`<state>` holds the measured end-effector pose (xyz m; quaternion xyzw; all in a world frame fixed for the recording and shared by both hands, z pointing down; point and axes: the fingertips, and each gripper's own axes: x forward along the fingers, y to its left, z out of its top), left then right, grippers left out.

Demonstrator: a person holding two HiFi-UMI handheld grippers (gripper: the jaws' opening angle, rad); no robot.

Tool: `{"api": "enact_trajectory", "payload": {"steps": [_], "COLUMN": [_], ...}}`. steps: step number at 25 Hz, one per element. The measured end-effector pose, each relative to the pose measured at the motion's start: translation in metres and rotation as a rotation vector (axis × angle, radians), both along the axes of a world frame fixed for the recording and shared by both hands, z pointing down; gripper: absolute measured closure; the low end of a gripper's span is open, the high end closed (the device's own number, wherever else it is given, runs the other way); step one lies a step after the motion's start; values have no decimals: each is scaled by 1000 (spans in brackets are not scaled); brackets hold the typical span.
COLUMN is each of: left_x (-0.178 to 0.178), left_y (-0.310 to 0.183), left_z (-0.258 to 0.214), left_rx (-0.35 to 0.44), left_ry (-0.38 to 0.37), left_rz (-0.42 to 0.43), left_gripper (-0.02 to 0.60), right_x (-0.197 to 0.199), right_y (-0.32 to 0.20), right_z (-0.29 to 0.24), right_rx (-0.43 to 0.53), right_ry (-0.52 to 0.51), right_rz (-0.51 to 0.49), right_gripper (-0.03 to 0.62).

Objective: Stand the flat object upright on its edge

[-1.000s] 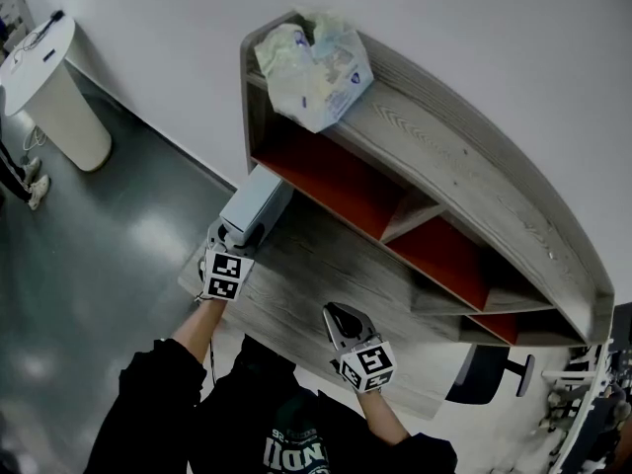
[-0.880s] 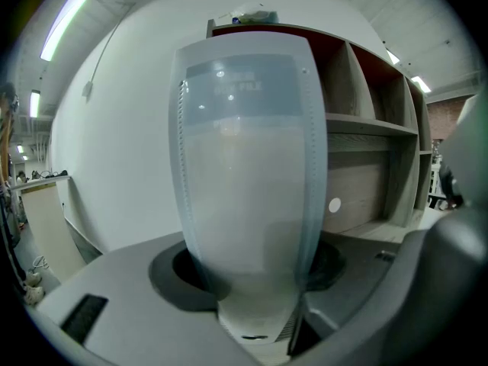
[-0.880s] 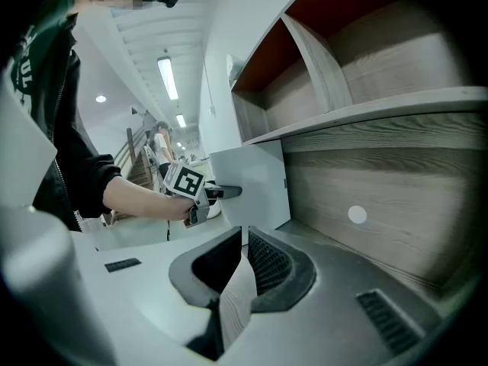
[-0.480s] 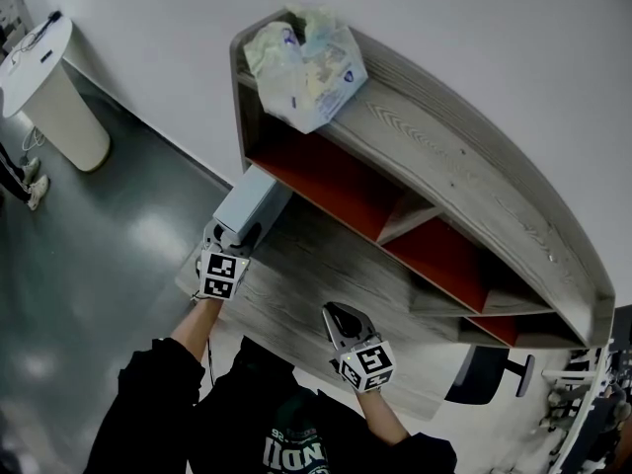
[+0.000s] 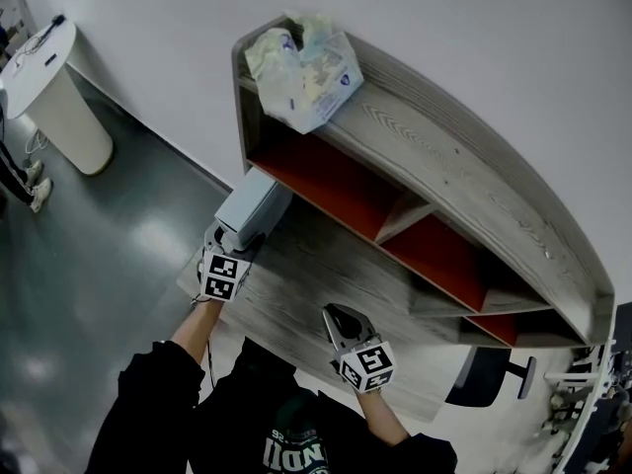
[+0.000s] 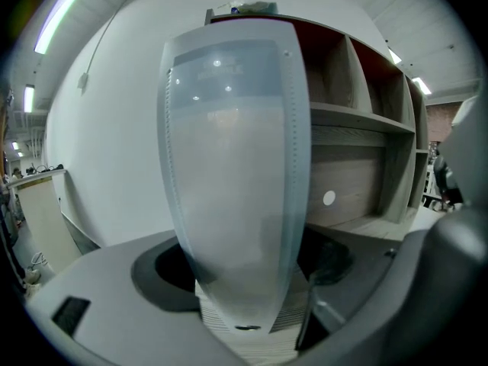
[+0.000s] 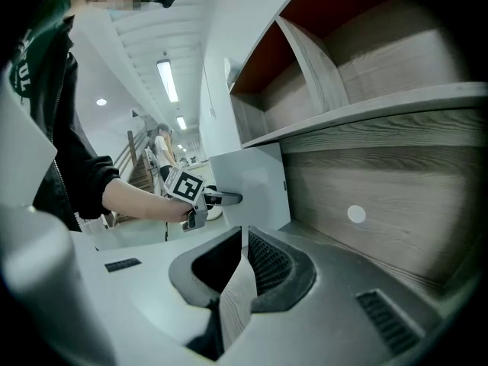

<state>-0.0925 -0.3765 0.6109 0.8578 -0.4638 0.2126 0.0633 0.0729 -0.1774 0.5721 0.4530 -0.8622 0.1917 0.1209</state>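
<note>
The flat object, a pale grey slab (image 5: 252, 205), stands upright on its edge at the left end of the wooden desk (image 5: 306, 284), close to the shelf unit's end wall. My left gripper (image 5: 229, 237) straddles its near end and its jaws are opening. In the left gripper view the slab (image 6: 232, 181) rises between them with a dark gap on each side of the left gripper (image 6: 244, 269). My right gripper (image 5: 341, 316) rests low over the desk's front, shut on nothing. From the right gripper (image 7: 244, 254) I see the slab (image 7: 255, 185) and the left gripper (image 7: 221, 198).
A wooden shelf unit (image 5: 444, 166) with red-backed compartments stands on the desk's far side. A plastic bag (image 5: 301, 67) lies on its top. A white round stand (image 5: 54, 87) is on the dark floor at left, and an office chair (image 5: 484, 368) at right.
The left gripper has shifted very slightly beside the slab, which stays upright. The right gripper has not moved.
</note>
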Motion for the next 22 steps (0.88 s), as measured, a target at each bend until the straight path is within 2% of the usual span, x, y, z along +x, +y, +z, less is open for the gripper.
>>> {"api": "enact_trajectory", "payload": {"steps": [6,14,18,22], "left_x": [-11,-33,-40,-34], "left_y": [14,49,75,103], "left_z": [-1,-12,-15,-19], "left_rx": [-13,-29,-30,-34], "left_ry": [9,65,79,83], "left_rz": [-26,-104,-125,-94], "left_gripper": [216,219,281,330], "right_x": [-2,-14,-16,-13], "right_y": [5,13,17,21], "right_z": [-3,-11,-16,-21], "right_rx": [13,28,43,51], "right_ry": [-4,-4,-1,-4], "right_rz": [2,-8,6,34], "right_gripper": [543,543,543,543]}}
